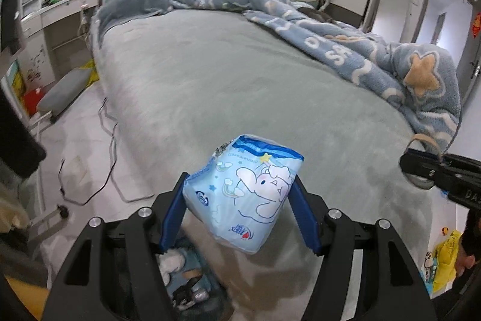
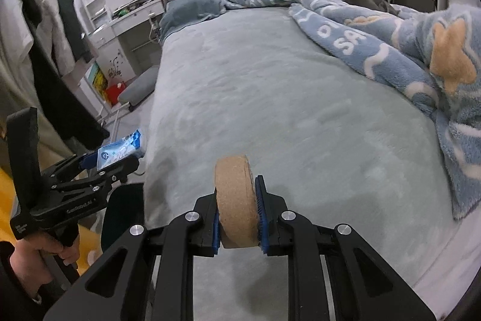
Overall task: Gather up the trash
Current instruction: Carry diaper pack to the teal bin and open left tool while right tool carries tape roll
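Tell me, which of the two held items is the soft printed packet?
The light blue packet in the left gripper; it bears a cartoon print, while the right gripper holds a plain brown cork disc.

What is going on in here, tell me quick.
A person is clearing trash off the bed, one handheld gripper in each hand. The left gripper is shut on a light blue tissue pack with a cartoon print, held above the bed's near corner. The right gripper is shut on a round cork disc, clamped on edge over the grey sheet. A blue patterned blanket lies bunched along the far side.
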Demonstrator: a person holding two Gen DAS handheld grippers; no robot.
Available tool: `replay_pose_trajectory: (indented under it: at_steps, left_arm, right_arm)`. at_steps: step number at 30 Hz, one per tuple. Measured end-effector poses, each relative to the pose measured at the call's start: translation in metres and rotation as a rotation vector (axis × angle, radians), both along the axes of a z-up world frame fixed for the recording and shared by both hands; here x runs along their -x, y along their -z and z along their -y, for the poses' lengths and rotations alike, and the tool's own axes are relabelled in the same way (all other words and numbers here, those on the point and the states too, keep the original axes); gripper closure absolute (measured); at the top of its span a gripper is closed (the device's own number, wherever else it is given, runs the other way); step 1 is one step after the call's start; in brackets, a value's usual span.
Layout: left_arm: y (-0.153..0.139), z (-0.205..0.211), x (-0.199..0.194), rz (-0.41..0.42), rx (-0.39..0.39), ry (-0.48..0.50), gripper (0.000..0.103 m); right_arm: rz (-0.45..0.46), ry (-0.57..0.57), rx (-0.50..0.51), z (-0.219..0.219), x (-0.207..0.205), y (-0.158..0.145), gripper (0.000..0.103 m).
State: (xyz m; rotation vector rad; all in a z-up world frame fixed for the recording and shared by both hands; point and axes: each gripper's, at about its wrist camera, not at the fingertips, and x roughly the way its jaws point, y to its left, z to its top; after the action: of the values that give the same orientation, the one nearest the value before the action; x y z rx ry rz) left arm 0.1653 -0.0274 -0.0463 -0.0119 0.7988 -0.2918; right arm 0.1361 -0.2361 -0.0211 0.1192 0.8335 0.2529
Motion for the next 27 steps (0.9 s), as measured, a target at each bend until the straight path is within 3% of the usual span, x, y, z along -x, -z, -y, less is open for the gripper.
replay_pose_trajectory:
  at_steps: [15, 27]
  left_arm:
    - [0.034, -0.088, 0.013, -0.105, -0.048, -0.134, 0.035]
    - [0.081, -0.133, 0.010, -0.280, -0.074, -0.171, 0.035]
  right_arm:
    - [-0.031, -0.119, -0.048, -0.094, 0.000, 0.010, 0.083]
    - [-0.059, -0.207, -0.028, -0.153, -0.014, 0.020, 0.083]
